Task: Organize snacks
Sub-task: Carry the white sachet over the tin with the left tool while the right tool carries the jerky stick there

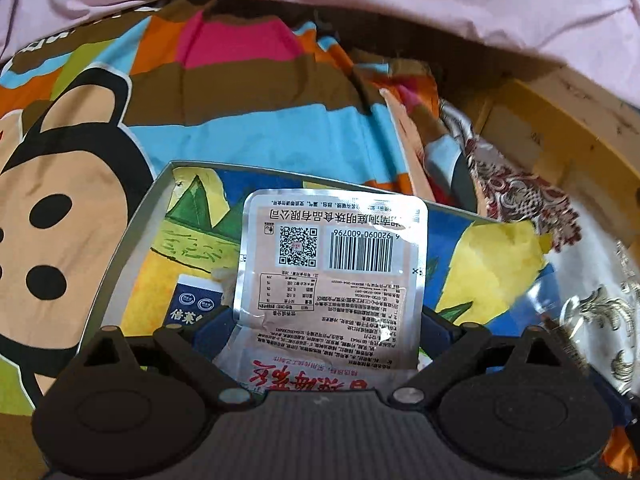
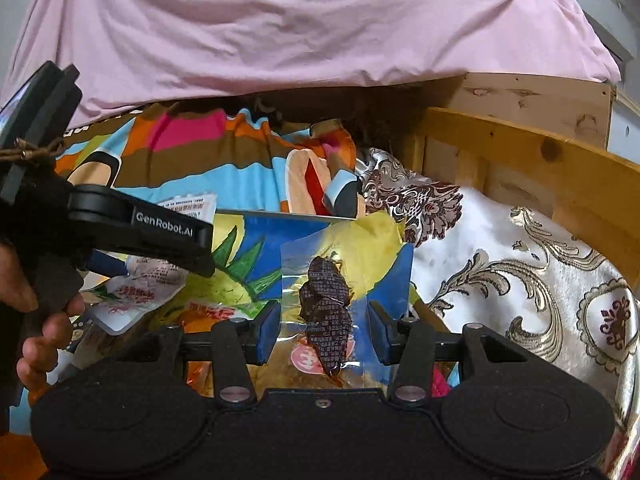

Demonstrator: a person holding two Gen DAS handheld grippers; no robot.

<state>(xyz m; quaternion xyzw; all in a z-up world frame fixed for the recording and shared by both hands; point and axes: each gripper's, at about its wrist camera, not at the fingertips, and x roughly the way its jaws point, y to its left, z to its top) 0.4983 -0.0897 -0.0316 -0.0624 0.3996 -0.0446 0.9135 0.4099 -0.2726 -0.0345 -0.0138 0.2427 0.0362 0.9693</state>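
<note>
Silver snack pkt (image 1: 334, 268) w/ barcode 6920090600796, left gripper (image 1: 328, 332) clamping it, "GenRobot.AI" branding

A wrinkled pale pink cotton sheet (image 2: 304, 28) is draping across the whole upper part of both views. Just below its hem, a bright cartoon-print quilt with a brown-and-tan monkey face (image 1: 60, 216) is spreading out in blue, orange and magenta bands. Right of the quilt, a white satin cloth with gold and maroon scrollwork (image 2: 520, 264) is lying against a yellowish pine bed rail (image 2: 532, 152).
</note>
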